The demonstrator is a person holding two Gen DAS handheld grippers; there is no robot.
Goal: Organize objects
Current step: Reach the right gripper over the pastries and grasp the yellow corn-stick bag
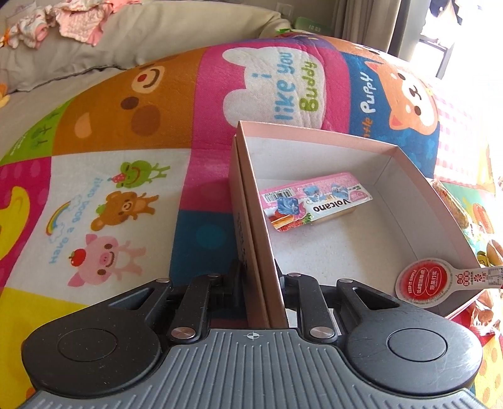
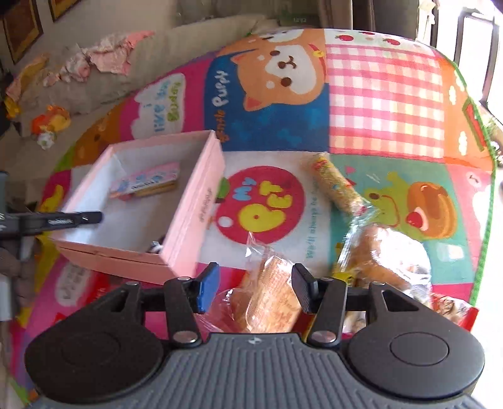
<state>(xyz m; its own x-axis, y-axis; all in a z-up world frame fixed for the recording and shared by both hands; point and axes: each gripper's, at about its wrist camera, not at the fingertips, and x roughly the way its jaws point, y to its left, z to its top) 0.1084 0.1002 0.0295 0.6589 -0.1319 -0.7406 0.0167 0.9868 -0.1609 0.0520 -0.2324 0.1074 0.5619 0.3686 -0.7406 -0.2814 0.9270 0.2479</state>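
Note:
A pink cardboard box (image 1: 408,176) lies open on a colourful cartoon play mat (image 1: 125,126). My left gripper (image 1: 262,283) is shut on the box's left wall. Inside lie a pink "Volcano" snack pack (image 1: 317,199) and a red round-labelled item (image 1: 422,281) at the near right corner. In the right wrist view the box (image 2: 201,195) is at the left with the left gripper's finger (image 2: 75,218) on its wall. My right gripper (image 2: 256,288) is open, its fingers either side of a bagged bread (image 2: 270,302).
A yellow wrapped snack roll (image 2: 336,182) and another clear-bagged bread (image 2: 386,254) lie on the mat right of the box. A beige sofa (image 1: 157,34) with pink clothes (image 1: 78,22) stands behind. A small toy (image 2: 52,121) lies on the sofa seat.

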